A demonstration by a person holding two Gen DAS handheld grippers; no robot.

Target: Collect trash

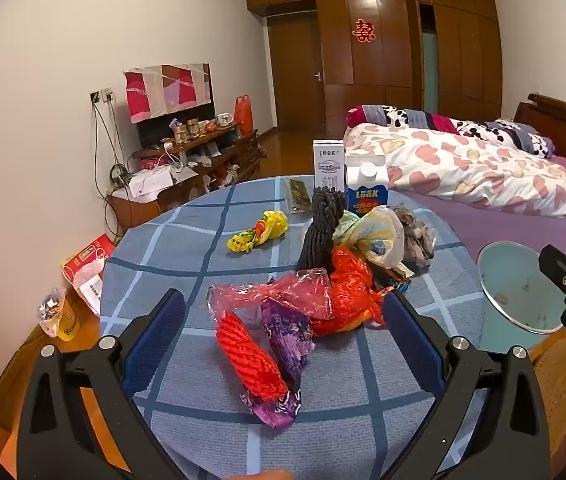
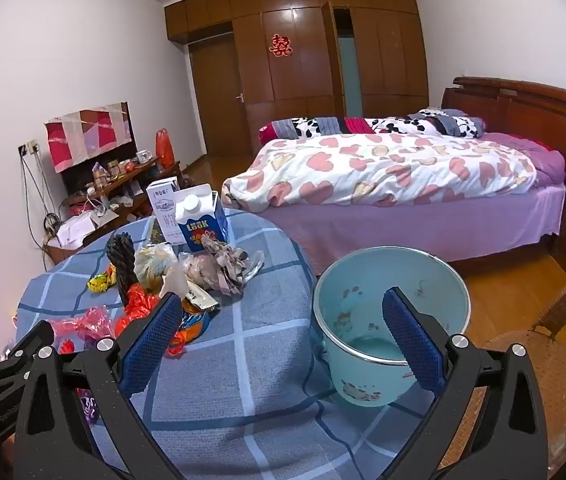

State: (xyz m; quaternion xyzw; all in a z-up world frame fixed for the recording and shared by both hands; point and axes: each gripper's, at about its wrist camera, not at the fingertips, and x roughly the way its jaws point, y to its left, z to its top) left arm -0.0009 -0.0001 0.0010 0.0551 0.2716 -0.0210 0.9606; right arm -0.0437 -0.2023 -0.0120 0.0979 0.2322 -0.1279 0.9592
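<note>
- Two tongs, both spread wide and holding nothing: the left tongs [image 1: 283, 336] hover over trash at the near part of the worktop [image 1: 187, 240], the right tongs [image 2: 283, 336] over the worktop's right edge.
- Between the left tongs' blue pads lie a red net roll [image 1: 249, 360], a purple wrapper [image 1: 287, 344] touching it, and a clear pink wrapper [image 1: 283, 292] just beyond.
- Behind these a heap overlaps: an orange bag [image 1: 349, 296], a black net tube [image 1: 321, 232] standing upright, a pale plastic bag [image 1: 379, 232] and crumpled paper scraps [image 1: 417, 236]. What lies beneath is hidden.
- One yellow wrapper [image 1: 261, 230] sits apart to the left, with bare cloth around it.
- Two cartons stand at the far edge, a white one [image 1: 327, 164] and a blue one [image 1: 367, 190], side by side.
- One pale blue bin [image 2: 391, 312] stands just off the worktop's right edge, its rim partly hidden behind a right pad.
- A wicker chair [image 2: 543, 344], cut off, and a bed [image 2: 403, 176] lie beyond.
</note>
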